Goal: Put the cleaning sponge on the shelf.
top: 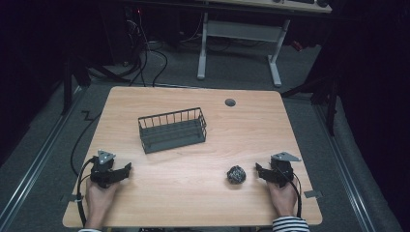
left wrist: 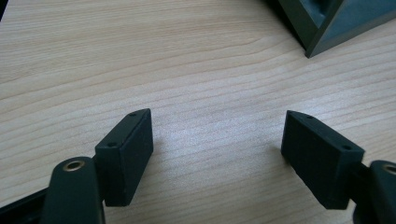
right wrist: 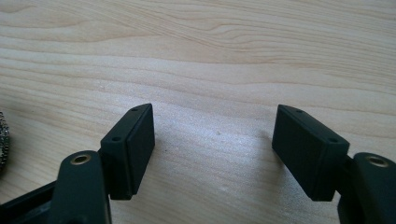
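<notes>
Wooden table bears wire basket, scouring ball

Overall light: dim room, with only the table lit, evenly, from above.
Surroundings: floor and far desk fall off into near black at the sides.
Shadows: soft and short under the wire basket and the dark ball.
Glare: a pale sheen on the wood between the jaws in both gripper views.
Focus: high view soft and grainy; gripper views sharp on the wood grain, jaw bases slightly blurred.
Distortion: table edges bow a little in the high view.
</notes>
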The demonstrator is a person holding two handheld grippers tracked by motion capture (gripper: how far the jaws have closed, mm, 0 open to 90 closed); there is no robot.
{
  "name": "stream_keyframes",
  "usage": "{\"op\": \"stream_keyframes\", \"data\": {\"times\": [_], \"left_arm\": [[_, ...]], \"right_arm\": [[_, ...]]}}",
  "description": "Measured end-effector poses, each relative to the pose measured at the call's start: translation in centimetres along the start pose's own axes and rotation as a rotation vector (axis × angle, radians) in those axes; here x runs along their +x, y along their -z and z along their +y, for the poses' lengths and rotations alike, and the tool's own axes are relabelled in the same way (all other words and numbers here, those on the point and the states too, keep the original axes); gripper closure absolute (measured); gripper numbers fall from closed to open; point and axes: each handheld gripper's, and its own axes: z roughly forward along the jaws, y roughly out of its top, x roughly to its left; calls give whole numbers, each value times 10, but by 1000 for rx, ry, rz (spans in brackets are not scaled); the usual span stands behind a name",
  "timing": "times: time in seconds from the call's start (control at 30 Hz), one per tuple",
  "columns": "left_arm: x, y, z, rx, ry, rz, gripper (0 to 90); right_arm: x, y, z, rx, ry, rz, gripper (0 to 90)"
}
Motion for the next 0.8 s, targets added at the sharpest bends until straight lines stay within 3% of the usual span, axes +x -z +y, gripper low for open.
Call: {"op": "stream_keyframes", "data": {"times": [0.5,0.7,0.8], "left_arm": [[2,3,0,-20,-13,-13,311],[2,10,5,-68,3,-46,333],[2,13,9,-89,7,-88,333]], "right_arm": [[0,0,0,0,0,1,298],[1,0,0,-1,-2,1,298],[0,0,0,-1,0,1,298]]}}
